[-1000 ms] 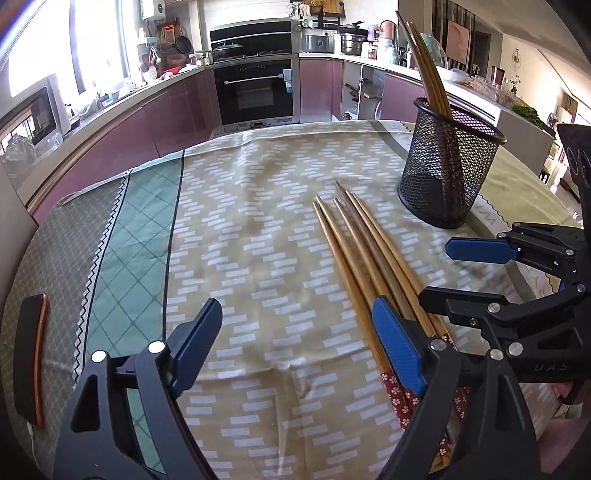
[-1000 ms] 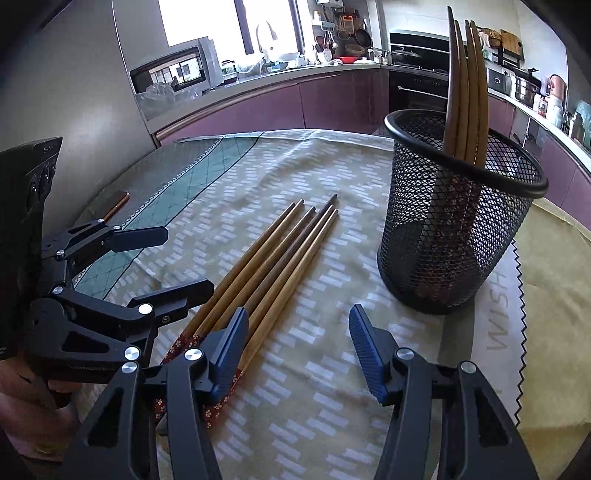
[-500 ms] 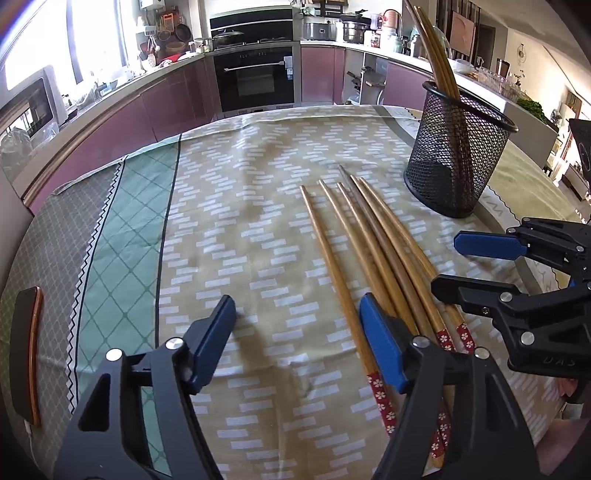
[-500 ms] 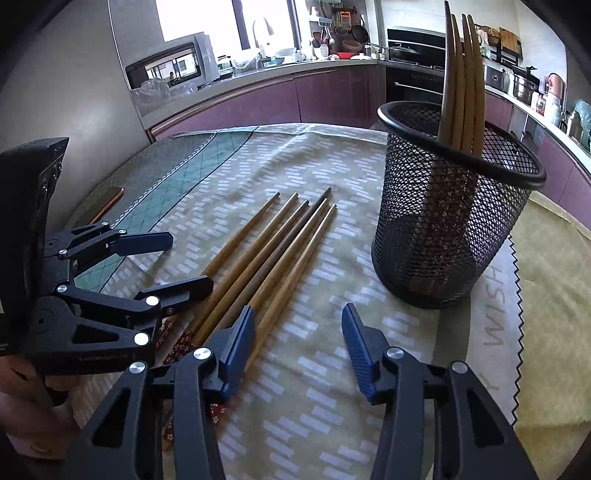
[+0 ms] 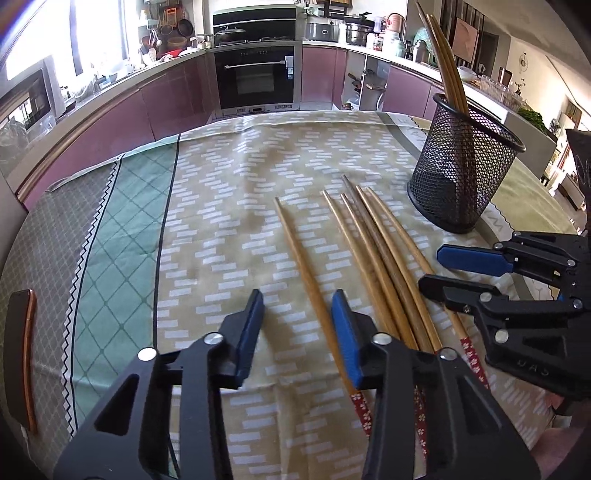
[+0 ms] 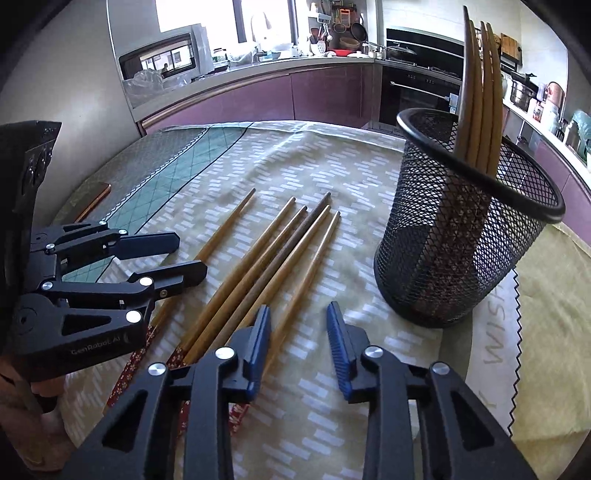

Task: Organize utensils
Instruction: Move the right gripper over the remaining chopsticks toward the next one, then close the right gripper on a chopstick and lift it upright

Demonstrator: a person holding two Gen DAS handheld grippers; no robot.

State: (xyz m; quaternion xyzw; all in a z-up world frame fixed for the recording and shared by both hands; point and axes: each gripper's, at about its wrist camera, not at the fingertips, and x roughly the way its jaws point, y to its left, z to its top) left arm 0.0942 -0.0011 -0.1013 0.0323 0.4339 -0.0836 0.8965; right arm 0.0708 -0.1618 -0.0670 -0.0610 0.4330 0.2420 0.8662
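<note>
The pick-up step is in hand. Both jaws have just been closing yet are seen released: a single chopstick (image 5: 306, 273) lies between the left gripper (image 5: 297, 332) jaws, another chopstick (image 6: 314, 258) between the right gripper (image 6: 299, 341) jaws. Clenching, then lifting to the mesh holder (image 6: 461, 240), is called for.

A patterned tablecloth (image 5: 229, 192) covers the table, beige with white dashes, with a green diamond-check band (image 5: 122, 236) and a grey outer border. A flat dark phone-like slab with a copper-coloured edge (image 5: 20, 354) lies on the grey border near the table's rim. Beyond the table runs a curved kitchen counter with purple cabinet fronts (image 5: 177, 96). A black built-in oven (image 5: 256, 79) sits among them. Pots (image 5: 356, 33) stand on the counter.
</note>
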